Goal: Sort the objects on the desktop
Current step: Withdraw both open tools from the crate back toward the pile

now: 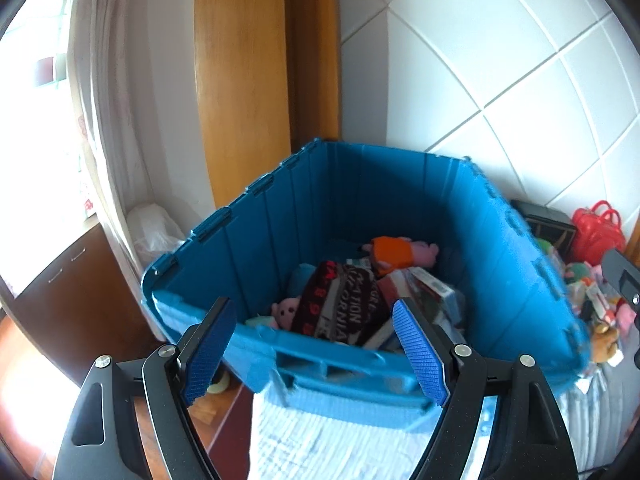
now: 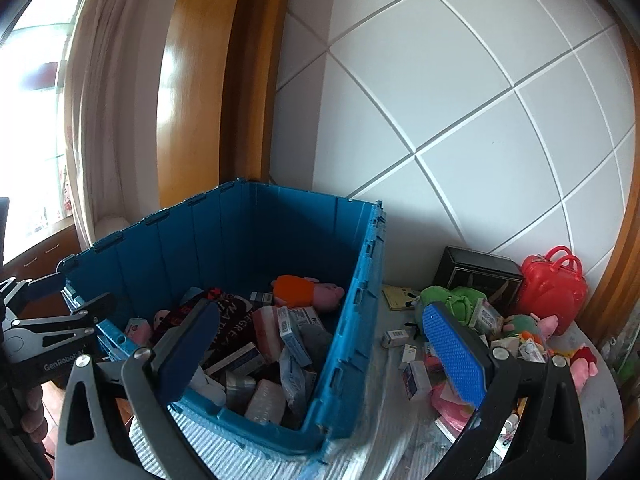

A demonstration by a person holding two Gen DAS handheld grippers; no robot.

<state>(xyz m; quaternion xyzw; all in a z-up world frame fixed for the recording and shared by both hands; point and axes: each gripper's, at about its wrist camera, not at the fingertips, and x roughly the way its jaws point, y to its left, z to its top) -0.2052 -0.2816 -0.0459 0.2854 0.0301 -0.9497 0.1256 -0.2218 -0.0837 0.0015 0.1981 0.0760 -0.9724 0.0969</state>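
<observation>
Hovering near the blue bin (image 1: 256, 240), L gripper (image 1: 316, 344) & R gripper (image 2: 316, 354) both spread wide, holding nothing; toys, boxes inside; red bag (image 2: 554, 288) far right on surface (image 2: 600, 400).

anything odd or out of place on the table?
Nothing damaged or spilled. The blue crate sits upright, partly filled. A jumbled pile of boxes and plush toys lies unsorted right of it, beside a red bag. Both hand-held grippers, left and right, are open and empty.
</observation>
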